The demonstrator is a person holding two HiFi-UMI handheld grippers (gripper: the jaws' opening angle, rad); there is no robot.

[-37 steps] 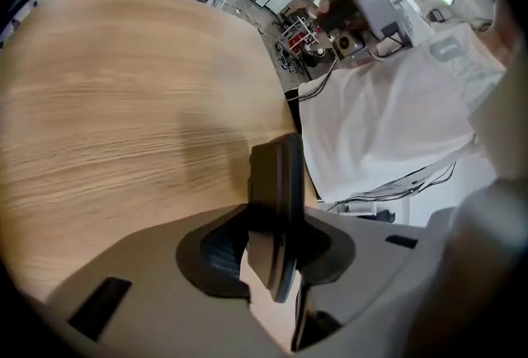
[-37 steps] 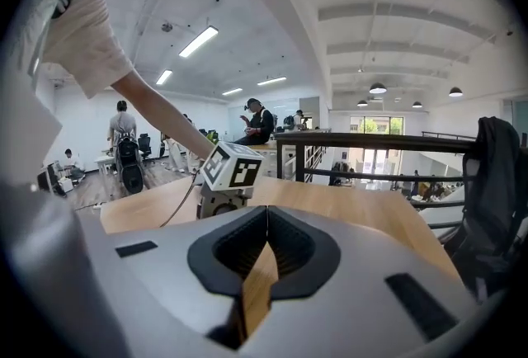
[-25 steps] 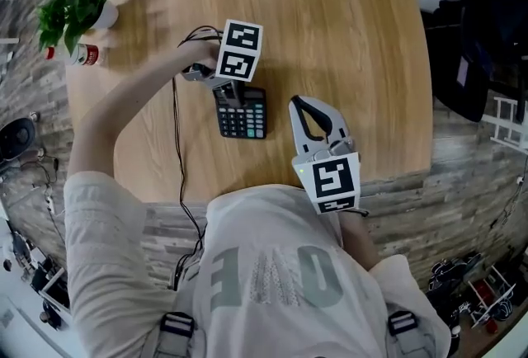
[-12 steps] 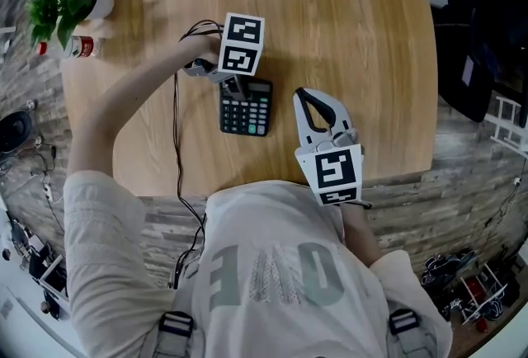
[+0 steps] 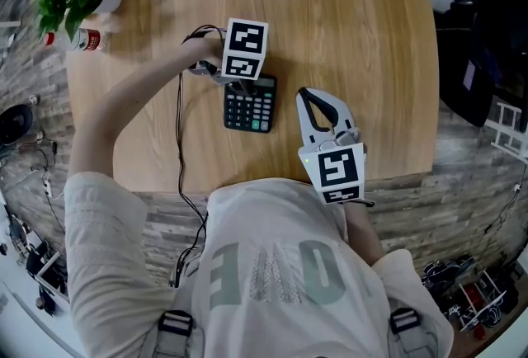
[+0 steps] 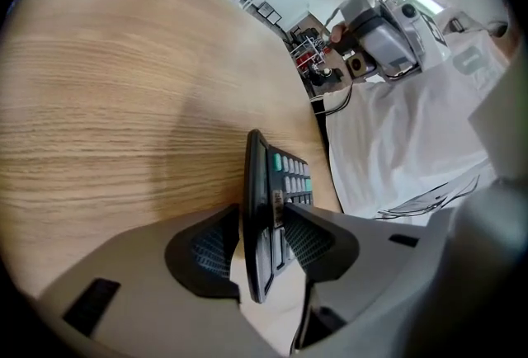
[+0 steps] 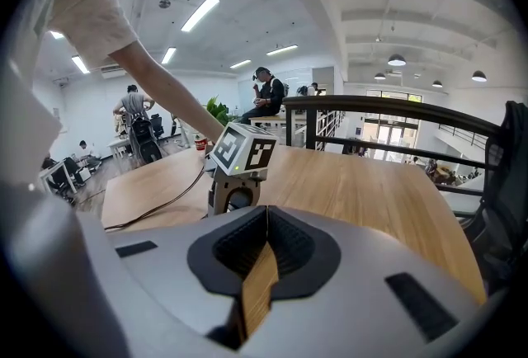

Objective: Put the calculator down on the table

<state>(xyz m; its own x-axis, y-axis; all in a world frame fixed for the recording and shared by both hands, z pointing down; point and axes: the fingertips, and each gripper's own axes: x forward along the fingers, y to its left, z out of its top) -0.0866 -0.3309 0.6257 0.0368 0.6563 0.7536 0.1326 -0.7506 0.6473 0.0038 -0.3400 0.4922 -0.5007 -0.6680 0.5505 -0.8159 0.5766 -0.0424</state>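
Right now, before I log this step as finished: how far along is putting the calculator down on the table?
Done: in the head view the calculator looks laid on the table, keys up. In hand: the jaws of the left gripper have just been opening, with a gap at one pad and the calculator between them. Left: draw that gripper clear. The right gripper is shut and empty.

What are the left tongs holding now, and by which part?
Left tongs straddle the calculator at its end above the keys, face and back; jaws just opened, pads look barely clear. Right tongs shut, empty.
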